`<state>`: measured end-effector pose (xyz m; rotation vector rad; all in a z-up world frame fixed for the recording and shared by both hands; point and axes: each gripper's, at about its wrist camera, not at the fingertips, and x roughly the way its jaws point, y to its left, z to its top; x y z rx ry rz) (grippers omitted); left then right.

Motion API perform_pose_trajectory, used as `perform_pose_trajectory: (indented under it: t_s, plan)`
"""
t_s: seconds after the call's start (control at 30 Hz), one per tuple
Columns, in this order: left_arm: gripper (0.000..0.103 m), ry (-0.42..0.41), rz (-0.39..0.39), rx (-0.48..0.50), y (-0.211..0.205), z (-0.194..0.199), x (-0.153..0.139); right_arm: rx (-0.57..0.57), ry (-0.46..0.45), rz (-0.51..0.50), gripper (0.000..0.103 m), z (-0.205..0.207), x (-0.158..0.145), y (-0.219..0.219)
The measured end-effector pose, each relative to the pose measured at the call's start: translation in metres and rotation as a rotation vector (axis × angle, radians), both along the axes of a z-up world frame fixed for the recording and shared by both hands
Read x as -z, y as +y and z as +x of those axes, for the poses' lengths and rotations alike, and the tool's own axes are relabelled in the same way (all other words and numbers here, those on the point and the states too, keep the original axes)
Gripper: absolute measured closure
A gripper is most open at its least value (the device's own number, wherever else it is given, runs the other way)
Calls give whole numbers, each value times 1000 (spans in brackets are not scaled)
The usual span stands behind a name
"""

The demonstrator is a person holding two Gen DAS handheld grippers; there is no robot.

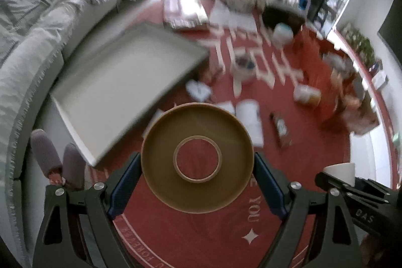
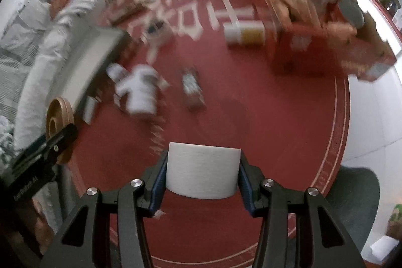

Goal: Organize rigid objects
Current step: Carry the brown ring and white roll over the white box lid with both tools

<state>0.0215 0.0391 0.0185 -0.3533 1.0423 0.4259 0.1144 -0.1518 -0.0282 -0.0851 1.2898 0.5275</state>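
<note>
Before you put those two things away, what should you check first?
1. Left gripper grips the brown dish on both sides: ok.
2. Right gripper grips the white cup on both sides: ok.
3. Both things are lifted off the red rug: ok.
4. The white tray has bare room for them: ok.
5. Whether the cup holds anything: cannot tell.
6. Grippers apart from each other: ok.
</note>
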Motion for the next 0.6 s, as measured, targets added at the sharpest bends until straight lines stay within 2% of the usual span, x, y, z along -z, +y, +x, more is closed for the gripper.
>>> perform_pose_trajectory:
  t_s: [0.23,0.47,0.6]
  plan:
    - [14,-109,22,-88,40,-3,-63,-69,-88,126,52,9,-73,56]
    - [14,-190,97,-187,84,-8,-114,-168,-161,221,52,21,-133,124]
    - [14,-219,149,-252,118,-7,-137,-208,-173,277,52,32,-161,164]
